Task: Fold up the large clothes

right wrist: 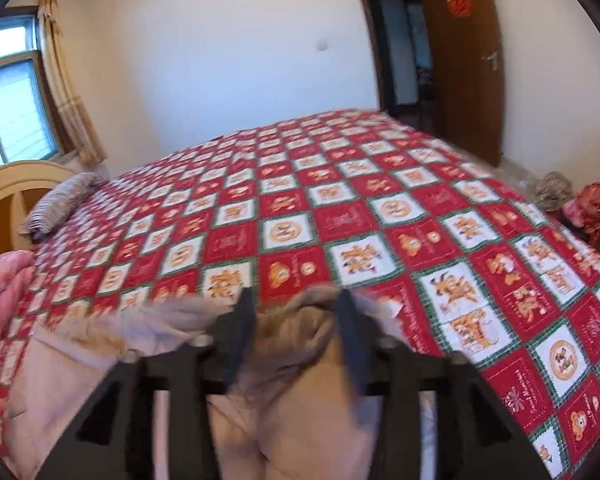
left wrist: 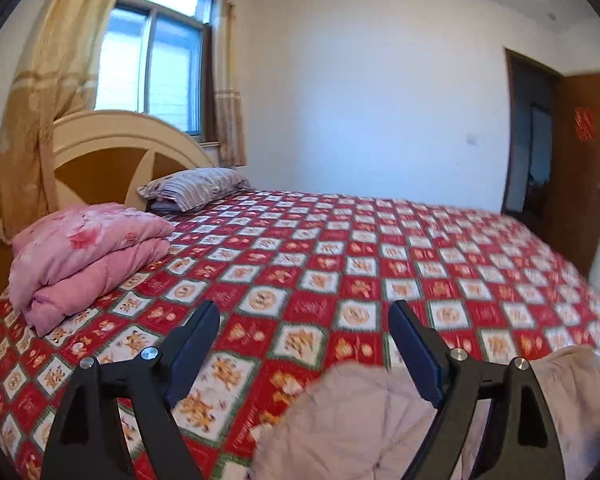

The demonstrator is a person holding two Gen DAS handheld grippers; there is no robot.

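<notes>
Clothes (left wrist: 364, 420) lie in a pale, puffy heap on the bed (left wrist: 300, 280), just under and to the right of the left tongs (left wrist: 304, 320). In the left view these tongs are wide apart and hold nothing. One finger (left wrist: 196, 344) hangs over the red and white checked cover. The other finger (left wrist: 414, 348) is over the edge of the heap. Far off to the left sits a folded pink quilt (left wrist: 88, 256). Beyond it a striped pillow (left wrist: 196, 188) lies by the headboard (left wrist: 112, 140).

In the right view, the picture is blurry. The right tongs (right wrist: 296, 316) are pinched on a bunched brown and pale part of the clothes (right wrist: 296, 320). That cloth fills the gap between the fingers (right wrist: 240, 332). More of it spreads to the left and below the tongs on the bed (right wrist: 340, 208). Far ahead on the right stands a brown door (right wrist: 460, 60).
</notes>
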